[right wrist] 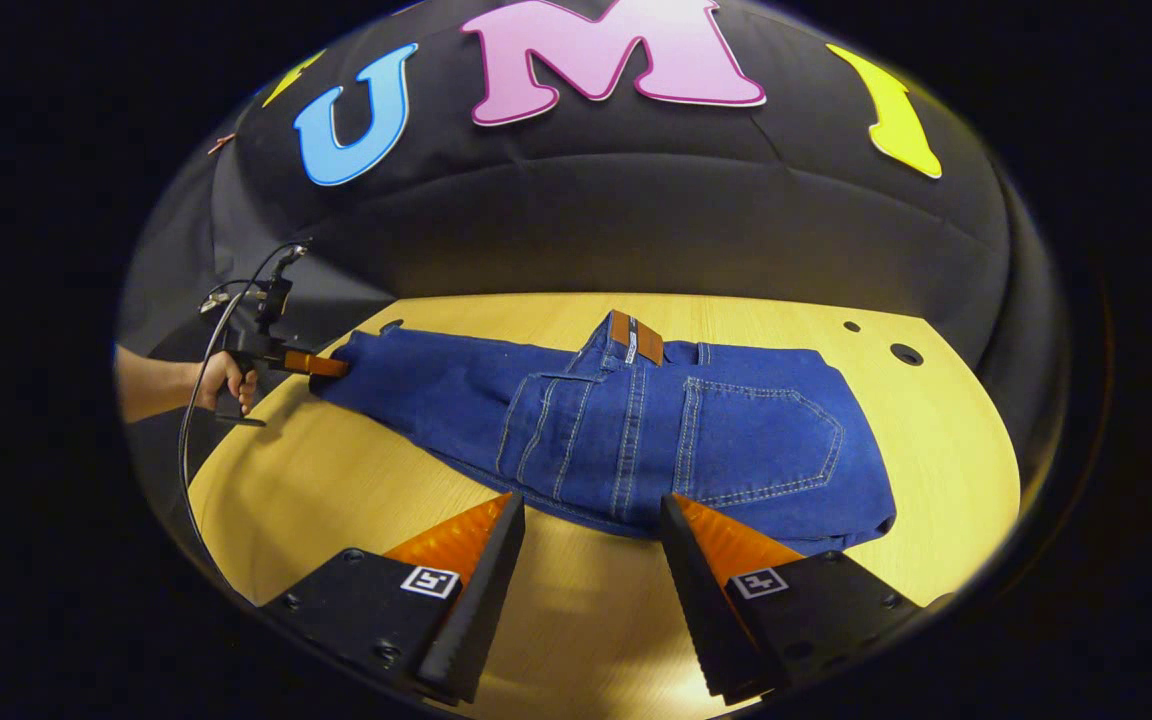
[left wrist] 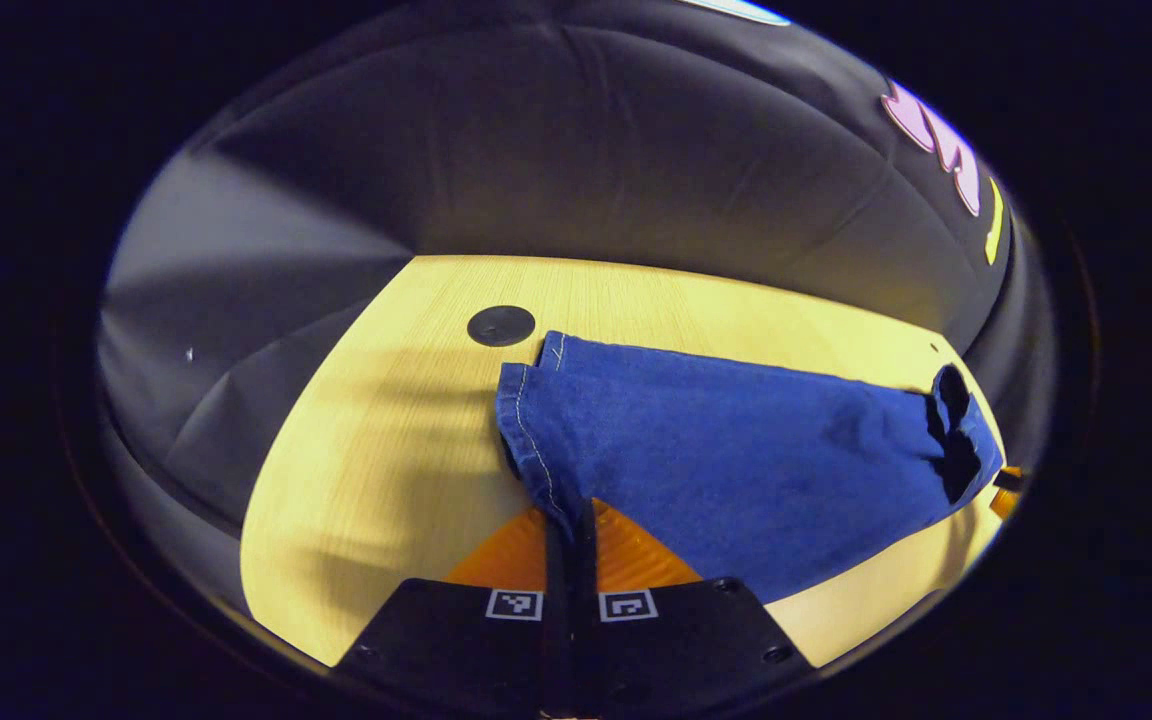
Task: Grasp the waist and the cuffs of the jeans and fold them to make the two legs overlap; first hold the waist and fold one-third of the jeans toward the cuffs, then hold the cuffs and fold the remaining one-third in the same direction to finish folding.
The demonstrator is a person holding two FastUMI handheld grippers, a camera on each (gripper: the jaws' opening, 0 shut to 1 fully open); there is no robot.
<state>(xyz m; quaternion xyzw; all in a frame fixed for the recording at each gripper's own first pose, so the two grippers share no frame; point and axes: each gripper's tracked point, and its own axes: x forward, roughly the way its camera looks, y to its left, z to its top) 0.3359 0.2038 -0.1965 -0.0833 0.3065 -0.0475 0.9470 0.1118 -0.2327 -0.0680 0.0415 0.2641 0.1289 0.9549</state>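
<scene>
- We find the wooden table [right wrist: 596, 620] carrying the blue jeans [right wrist: 636, 430], which lie flat with the two legs already stacked, back pockets facing up. In the right gripper view the waist end lies toward 3 o'clock and the legs run out toward 9 o'clock.
- We judge the main risk to lie at the waist: the right gripper [right wrist: 591, 540] has its fingers spread apart and holds nothing. Should it close on the top layer alone, the lower layer would probably stay behind and the one-third fold would come out skewed.
- We judge a second risk at the cuffs [left wrist: 536, 420]: the left gripper [left wrist: 570, 520] appears closed on the cuff hem, with fabric passing between its fingers. A pull toward 9 o'clock could drag the whole garment, or slide the legs out of overlap.
- Relative to the right gripper, the jeans lie just ahead at 12 o'clock, their near seam edge sitting between the fingertips; whether the tips touch the cloth we cannot tell.
- Relative to the left gripper, the legs spread from its tips toward 2 o'clock.
- In the right gripper view a person's hand [right wrist: 221, 380] holds the left gripper at 9 o'clock.
- The brown waistband patch [right wrist: 635, 338] sits at 12 o'clock, at the far edge of the garment.
</scene>
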